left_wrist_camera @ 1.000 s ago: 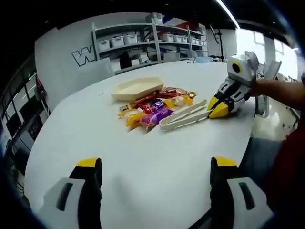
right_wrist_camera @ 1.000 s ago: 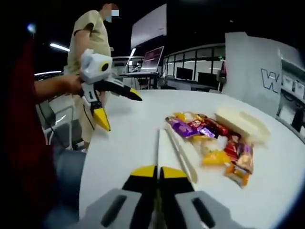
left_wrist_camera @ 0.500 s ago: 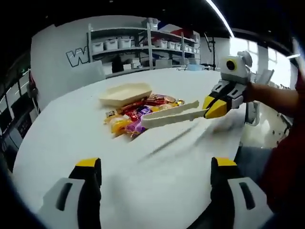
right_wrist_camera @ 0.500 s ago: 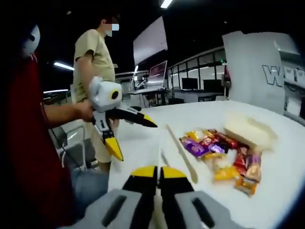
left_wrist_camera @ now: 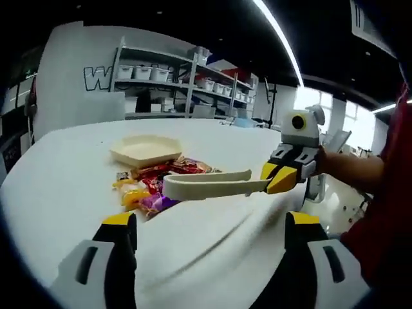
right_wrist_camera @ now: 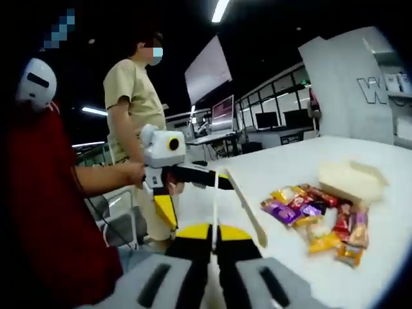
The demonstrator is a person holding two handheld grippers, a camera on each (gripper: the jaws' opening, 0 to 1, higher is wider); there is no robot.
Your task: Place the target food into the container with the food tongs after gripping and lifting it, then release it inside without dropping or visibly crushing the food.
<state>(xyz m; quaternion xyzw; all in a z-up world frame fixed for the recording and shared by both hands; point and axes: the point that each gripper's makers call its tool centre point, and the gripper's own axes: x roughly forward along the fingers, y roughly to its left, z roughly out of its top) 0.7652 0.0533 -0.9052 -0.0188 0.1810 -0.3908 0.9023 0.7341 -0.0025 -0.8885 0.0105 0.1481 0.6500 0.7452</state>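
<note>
My right gripper (right_wrist_camera: 214, 232) is shut on the handle end of the cream food tongs (right_wrist_camera: 247, 206), which point forward above the white table (right_wrist_camera: 283, 170). In the left gripper view, the right gripper (left_wrist_camera: 278, 179) holds the tongs (left_wrist_camera: 206, 187) level in the air, their tips over a pile of wrapped snacks (left_wrist_camera: 153, 185). The pile (right_wrist_camera: 315, 215) lies beside a shallow cream tray (right_wrist_camera: 351, 180), which sits empty (left_wrist_camera: 145, 149) behind the snacks. My left gripper (left_wrist_camera: 211, 222) is open with nothing between its jaws and hangs off to the side (right_wrist_camera: 199, 204).
The round white table (left_wrist_camera: 58, 174) has an edge close to both grippers. A person in a beige shirt (right_wrist_camera: 132, 90) stands past the table's near side. Shelves with bins (left_wrist_camera: 174, 77) stand behind the table. A red sleeve (right_wrist_camera: 45, 212) is on the left.
The right gripper has lifted the tongs off the table and now holds them in the air over the snacks. Both views have shifted as the hands rose.
</note>
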